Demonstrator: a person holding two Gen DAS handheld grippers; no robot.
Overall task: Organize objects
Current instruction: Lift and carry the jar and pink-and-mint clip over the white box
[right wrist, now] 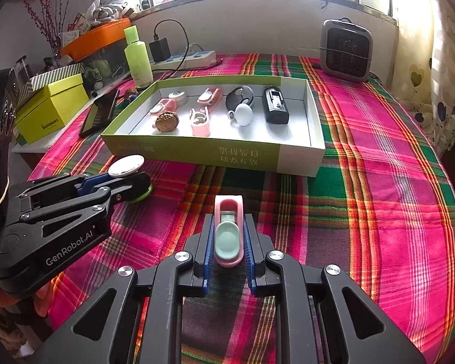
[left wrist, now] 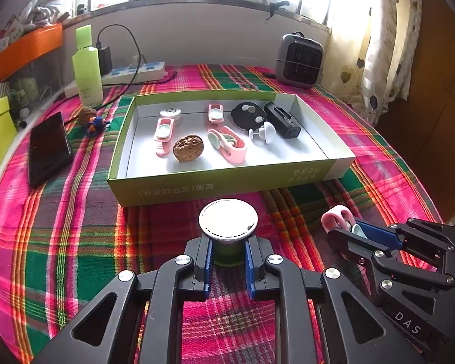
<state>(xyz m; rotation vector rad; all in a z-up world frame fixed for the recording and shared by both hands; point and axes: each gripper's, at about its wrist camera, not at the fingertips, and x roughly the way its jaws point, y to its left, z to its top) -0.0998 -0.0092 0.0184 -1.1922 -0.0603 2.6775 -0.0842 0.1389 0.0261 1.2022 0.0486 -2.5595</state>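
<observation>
Holding one item apiece, both grippers sit just short of the green box [left wrist: 227,186], presumably staged for dropping into it. Left gripper [left wrist: 228,261]: tongs clamped on the green body of a small white-topped suction hook [left wrist: 228,218], gripped below the disc so the wide top stays free; it looks to be resting on or just above the plaid cloth [left wrist: 60,242], cannot tell which. Right gripper [right wrist: 228,242]: tongs closed on the long sides of a pink clip [right wrist: 228,233] with a mint pad, lying lengthwise along the fingers, nose toward the box — a steady hold for setting it flat. Box count, from both views: three pink clips inside [left wrist: 163,135], [left wrist: 216,113], [left wrist: 229,147]; one walnut [left wrist: 188,148]; one round white-lidded piece at the back left [left wrist: 170,112]; one black disc [left wrist: 248,114]; one white knob hook [left wrist: 262,133]; one black rectangular device [left wrist: 282,119]. Free floor remains along the box's near edge, the likely spot for both held items. Outside the box: one phone [left wrist: 49,148], one green bottle [left wrist: 86,66], one heater [left wrist: 298,60].
</observation>
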